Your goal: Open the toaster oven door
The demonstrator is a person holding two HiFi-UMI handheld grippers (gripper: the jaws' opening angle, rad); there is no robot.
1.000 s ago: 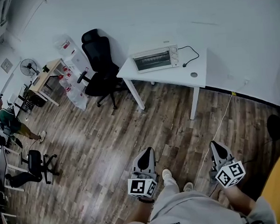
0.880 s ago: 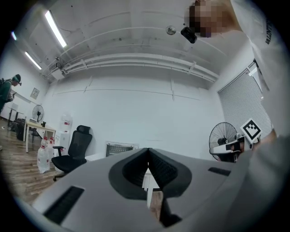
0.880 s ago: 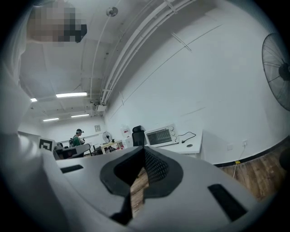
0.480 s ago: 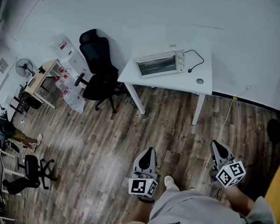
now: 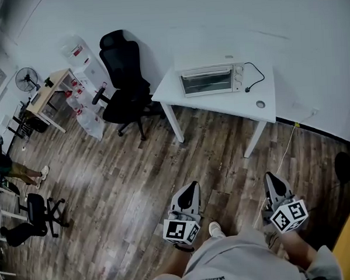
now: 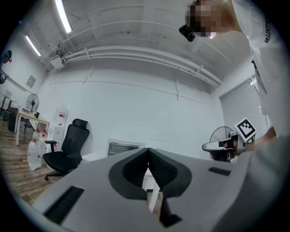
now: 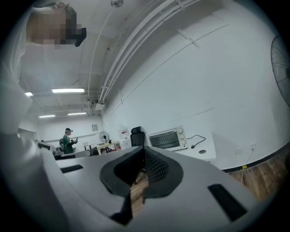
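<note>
Toaster oven door shut; both jaws closed and empty

Toaster oven [image 5: 211,80] sits on a white worktop [image 5: 229,106] against the wall, at about 12 o'clock in the head view. Silver-white box, dark glass door across most of its front, door flat against the body. Knob column at the 3 o'clock end of the front. Black cord [image 5: 255,79] loops off its 3 o'clock side, plug lying on the worktop. Small round disc [image 5: 260,104] at 5 o'clock of the oven. Black office chair [image 5: 124,80] at 9 o'clock of the worktop.

Hard to read: the door handle is too small to make out in any view, and the knob markings are unreadable. In the left gripper view the toaster oven [image 6: 122,147] is partly cut off by the gripper body, only its upper front showing. The right gripper view shows the toaster oven [image 7: 166,138] whole but tiny. The person's legs and one shoe are cut by the 6 o'clock edge of the head view.

Left gripper [image 5: 191,186] is at 6 o'clock of the head view, over wood floor, well apart from the worktop. Its jaws meet at the tips, nothing between them, touching nothing. Right gripper [image 5: 271,177] is at 5 o'clock, also over floor, with jaws likewise together at the tips, empty. Both point towards the worktop wall.
</note>
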